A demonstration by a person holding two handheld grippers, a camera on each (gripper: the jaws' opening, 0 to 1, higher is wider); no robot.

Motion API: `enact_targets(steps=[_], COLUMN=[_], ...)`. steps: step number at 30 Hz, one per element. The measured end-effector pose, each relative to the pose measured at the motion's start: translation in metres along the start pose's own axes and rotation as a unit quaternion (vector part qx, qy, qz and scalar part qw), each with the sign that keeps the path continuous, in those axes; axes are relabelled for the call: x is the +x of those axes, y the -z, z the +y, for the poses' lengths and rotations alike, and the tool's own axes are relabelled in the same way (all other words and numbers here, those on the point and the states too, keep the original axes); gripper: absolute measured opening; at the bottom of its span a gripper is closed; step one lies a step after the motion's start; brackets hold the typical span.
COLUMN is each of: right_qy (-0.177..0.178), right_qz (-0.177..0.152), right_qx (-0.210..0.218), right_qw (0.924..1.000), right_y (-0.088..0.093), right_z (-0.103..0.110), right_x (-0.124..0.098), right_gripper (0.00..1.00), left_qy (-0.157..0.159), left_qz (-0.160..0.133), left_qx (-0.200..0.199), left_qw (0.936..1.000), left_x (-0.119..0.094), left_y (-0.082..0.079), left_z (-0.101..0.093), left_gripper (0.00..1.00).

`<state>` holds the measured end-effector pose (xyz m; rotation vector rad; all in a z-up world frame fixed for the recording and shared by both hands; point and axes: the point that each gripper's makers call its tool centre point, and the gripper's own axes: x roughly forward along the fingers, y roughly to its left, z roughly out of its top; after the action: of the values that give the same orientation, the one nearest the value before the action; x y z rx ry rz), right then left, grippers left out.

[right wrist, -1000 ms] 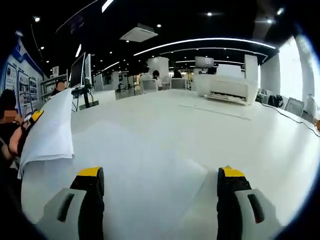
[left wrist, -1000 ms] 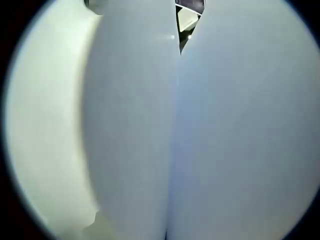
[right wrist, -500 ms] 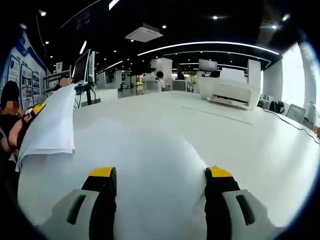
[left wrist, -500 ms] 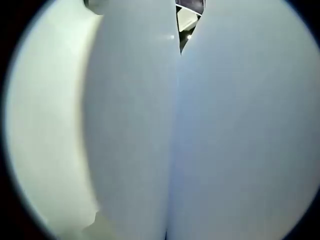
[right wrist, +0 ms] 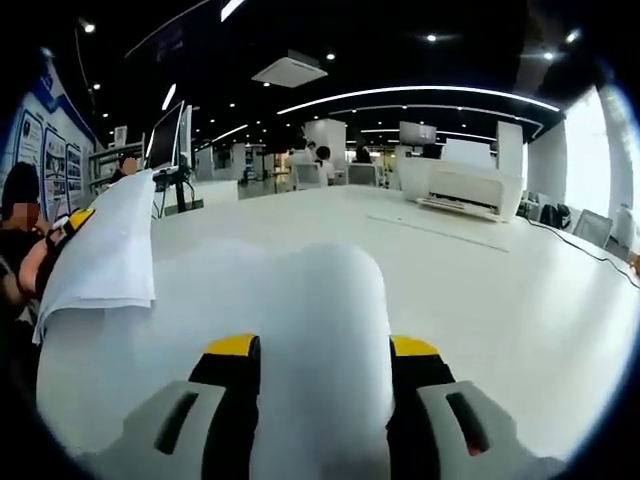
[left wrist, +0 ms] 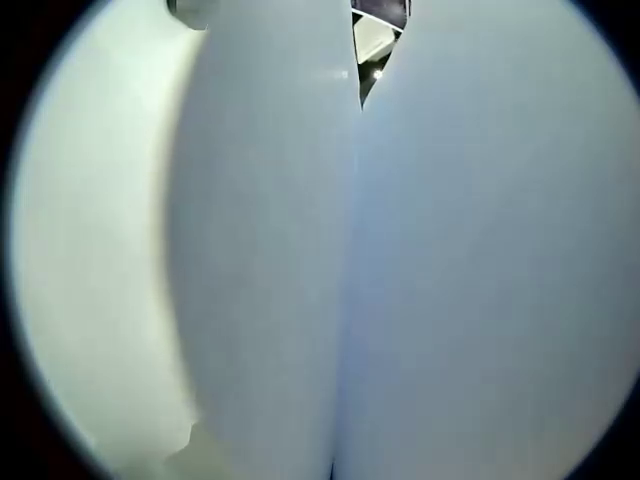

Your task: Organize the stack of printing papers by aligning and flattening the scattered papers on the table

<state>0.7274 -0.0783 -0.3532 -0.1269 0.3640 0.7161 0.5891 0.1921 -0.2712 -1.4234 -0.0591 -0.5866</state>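
Note:
White printing paper (left wrist: 400, 260) hangs right in front of the lens in the left gripper view, as two bulging sheets meeting at a vertical seam that hide the jaws. In the right gripper view, my left gripper (right wrist: 70, 222) shows at the far left with a yellow tip, shut on a lifted bunch of sheets (right wrist: 105, 250) that droop over it. My right gripper (right wrist: 325, 350) sits low over the white table (right wrist: 500, 290). Its yellow-tipped jaws have come partly together and press both sides of a sheet (right wrist: 320, 300) that humps up between them.
A white printer (right wrist: 470, 185) stands at the table's far right, with a flat sheet before it. A monitor on a stand (right wrist: 165, 140) rises at the back left. A person (right wrist: 20, 200) is at the far left. A cable (right wrist: 590, 240) runs along the right side.
My right gripper's jaws have closed inward from wide apart, and the flat sheet between them has buckled up into a hump. The left gripper and its paper have held still.

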Motion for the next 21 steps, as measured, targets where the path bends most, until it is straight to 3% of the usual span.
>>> enact_targets(steps=[21], right_qy=[-0.018], right_qz=[-0.003], right_qx=[-0.007], right_qw=[0.9998], right_y=[-0.0028], right_z=[0.0078], right_x=[-0.0008], right_gripper=[0.24], left_qy=[-0.002], left_qz=[0.000], left_qx=[-0.001], left_qw=[1.0000], left_x=[0.0005], left_y=[-0.0002], left_z=[0.0007], left_gripper=[0.06])
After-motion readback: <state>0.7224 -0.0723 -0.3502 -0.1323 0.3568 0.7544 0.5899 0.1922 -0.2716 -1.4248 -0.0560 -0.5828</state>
